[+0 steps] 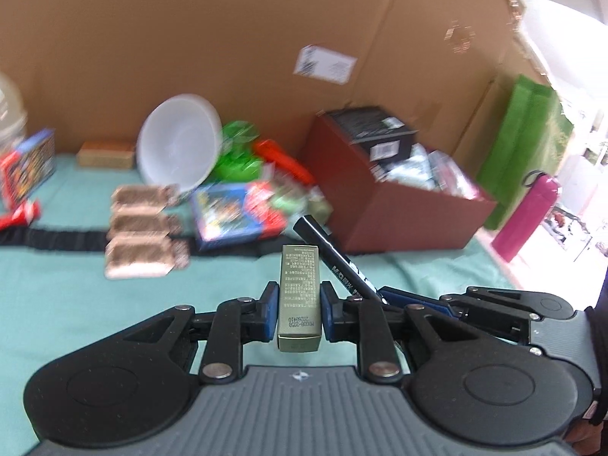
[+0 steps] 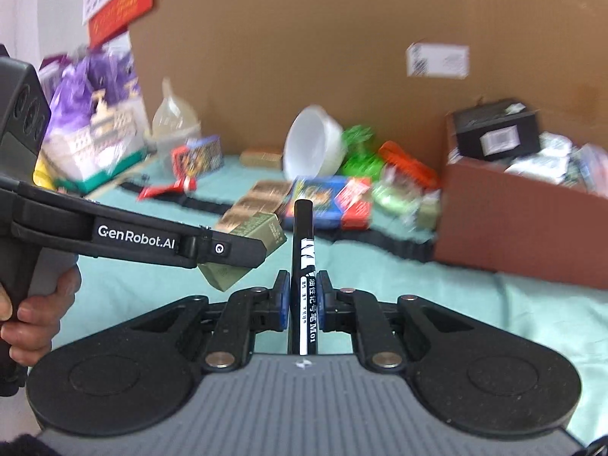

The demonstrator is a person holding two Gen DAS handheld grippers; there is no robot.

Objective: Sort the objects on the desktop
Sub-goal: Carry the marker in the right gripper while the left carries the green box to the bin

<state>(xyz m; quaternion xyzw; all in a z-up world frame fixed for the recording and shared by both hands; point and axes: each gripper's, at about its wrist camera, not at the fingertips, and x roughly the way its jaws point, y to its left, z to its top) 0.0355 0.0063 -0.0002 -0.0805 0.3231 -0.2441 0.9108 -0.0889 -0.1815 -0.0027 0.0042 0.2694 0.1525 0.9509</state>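
Observation:
My left gripper [image 1: 299,306] is shut on a small olive-green box [image 1: 299,296] and holds it above the teal cloth. My right gripper [image 2: 303,296] is shut on a black marker pen [image 2: 303,262] that points forward. The marker [image 1: 334,254] also shows in the left wrist view, just right of the green box. The green box [image 2: 247,250] and the left gripper's arm show at the left of the right wrist view. A brown cardboard box [image 1: 395,205] full of items stands ahead to the right; it also shows in the right wrist view [image 2: 520,228].
On the teal cloth [image 1: 76,304] lie several snack bars [image 1: 140,224], a blue card box [image 1: 235,216], a tilted white bowl [image 1: 178,140], green and orange items, and a black strap. A tall cardboard wall [image 1: 228,38] stands behind. A pink bottle [image 1: 526,216] stands at the right edge.

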